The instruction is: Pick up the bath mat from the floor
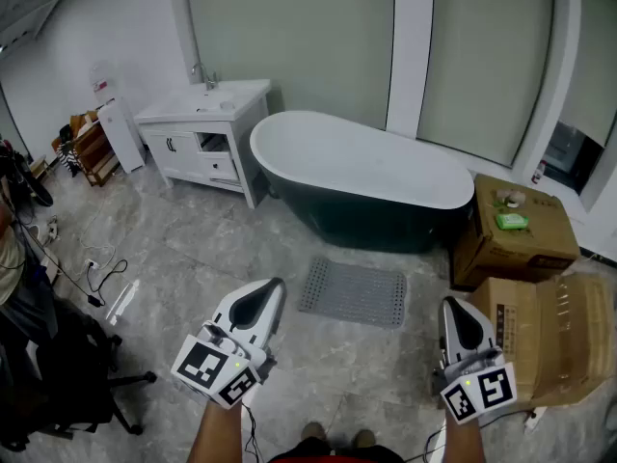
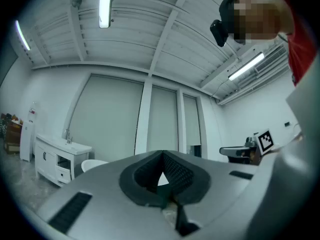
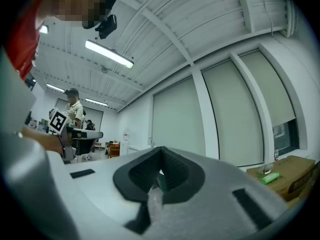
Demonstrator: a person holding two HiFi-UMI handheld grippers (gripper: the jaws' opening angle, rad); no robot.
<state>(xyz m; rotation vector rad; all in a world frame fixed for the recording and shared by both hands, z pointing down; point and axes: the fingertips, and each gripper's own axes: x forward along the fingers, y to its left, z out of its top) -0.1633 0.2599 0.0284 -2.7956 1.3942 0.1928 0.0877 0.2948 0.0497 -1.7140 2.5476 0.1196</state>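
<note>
The left claw [image 1: 274,289] is closed tight with nothing in it, held above the floor [image 1: 193,249]. The grey bath mat [image 1: 353,292] lies flat on the floor just before the bathtub [image 1: 366,167], untouched, between the two claws. The right claw [image 1: 449,307] is likewise closed and empty.

In the head view, the arms [image 1: 217,437] behind the left tool [image 1: 278,284] and right tool [image 1: 449,303] run off the bottom edge, the black chair [image 1: 58,360] off the left; small items [image 1: 512,221] atop the cardboard box [image 1: 521,254] are too small to tell
</note>
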